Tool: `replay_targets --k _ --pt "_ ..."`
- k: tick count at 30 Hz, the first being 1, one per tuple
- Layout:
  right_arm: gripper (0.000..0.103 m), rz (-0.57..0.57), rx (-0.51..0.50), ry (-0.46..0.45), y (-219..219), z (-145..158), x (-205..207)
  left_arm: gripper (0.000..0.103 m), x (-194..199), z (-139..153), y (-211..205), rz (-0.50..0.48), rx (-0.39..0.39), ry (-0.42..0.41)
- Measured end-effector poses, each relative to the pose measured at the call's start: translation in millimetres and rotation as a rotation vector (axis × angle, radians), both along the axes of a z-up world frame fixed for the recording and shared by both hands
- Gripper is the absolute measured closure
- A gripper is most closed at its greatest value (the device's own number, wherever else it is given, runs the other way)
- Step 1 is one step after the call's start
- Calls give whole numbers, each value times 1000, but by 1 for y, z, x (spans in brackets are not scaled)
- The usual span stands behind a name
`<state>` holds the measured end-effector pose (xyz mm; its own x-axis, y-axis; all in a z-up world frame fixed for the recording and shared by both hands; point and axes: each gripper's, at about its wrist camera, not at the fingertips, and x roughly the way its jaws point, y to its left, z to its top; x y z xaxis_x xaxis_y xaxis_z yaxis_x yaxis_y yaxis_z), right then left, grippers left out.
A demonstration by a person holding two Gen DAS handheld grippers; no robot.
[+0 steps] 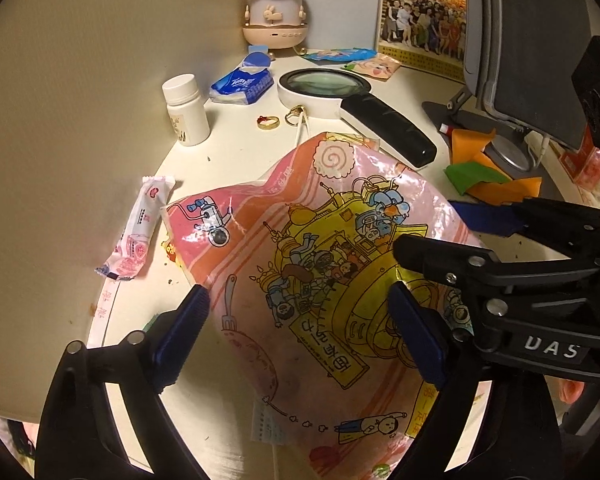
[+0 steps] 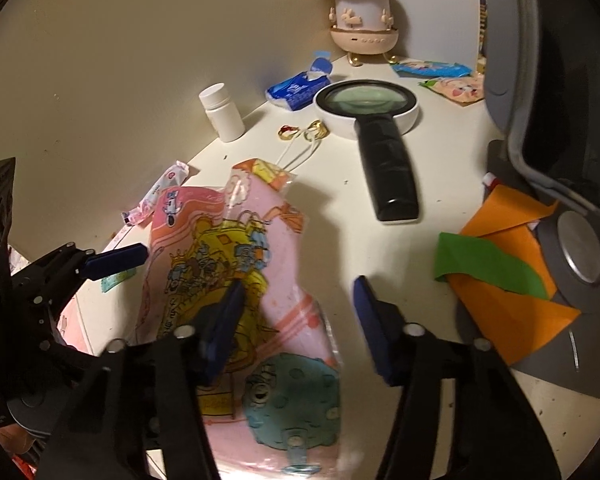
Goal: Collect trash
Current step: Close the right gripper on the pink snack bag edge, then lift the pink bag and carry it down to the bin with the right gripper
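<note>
The big pink cartoon plastic bag (image 1: 300, 280) lies on the white table (image 1: 236, 152). The left gripper (image 1: 300, 332) and right gripper (image 2: 296, 328) gape wide, holding nothing. The small pink-white wrapper (image 1: 140, 228) and orange and green paper scraps (image 2: 504, 264) are still not collected.

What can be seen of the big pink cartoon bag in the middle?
The pink bag is glossy, crinkled plastic printed with a yellow cartoon vehicle full of figures, orange stripes, a swirl and, in the right wrist view, a teal moon face. It lies puffed up on the white table, its far corner toward the magnifying glass. The open left claw straddles it. The right claw is also open, its left finger over the bag; whether it touches is unclear.
</note>
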<state>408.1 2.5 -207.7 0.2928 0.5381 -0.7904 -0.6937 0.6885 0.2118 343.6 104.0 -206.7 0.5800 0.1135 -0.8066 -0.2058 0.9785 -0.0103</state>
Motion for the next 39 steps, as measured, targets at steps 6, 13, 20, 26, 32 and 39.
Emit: replay_targets --k 6,13,20,26,32,39 --pt "73 13 11 23 4 -2 -3 36 2 -1 0 1 -12 0" --pt "92 13 37 23 1 -1 -9 59 5 0 -13 -42 16 -14" --pt "96 11 51 5 -1 6 -16 63 -3 4 -9 -46 -11 -29" --pt "97 5 65 -26 -6 21 -27 63 -10 14 -4 -43 -5 -46" --pt "97 -14 70 -62 -13 40 -43 63 -21 32 -4 -51 -8 -76" --pt "97 -52 78 -87 -25 57 -65 63 -44 50 -13 -84 1 -106"
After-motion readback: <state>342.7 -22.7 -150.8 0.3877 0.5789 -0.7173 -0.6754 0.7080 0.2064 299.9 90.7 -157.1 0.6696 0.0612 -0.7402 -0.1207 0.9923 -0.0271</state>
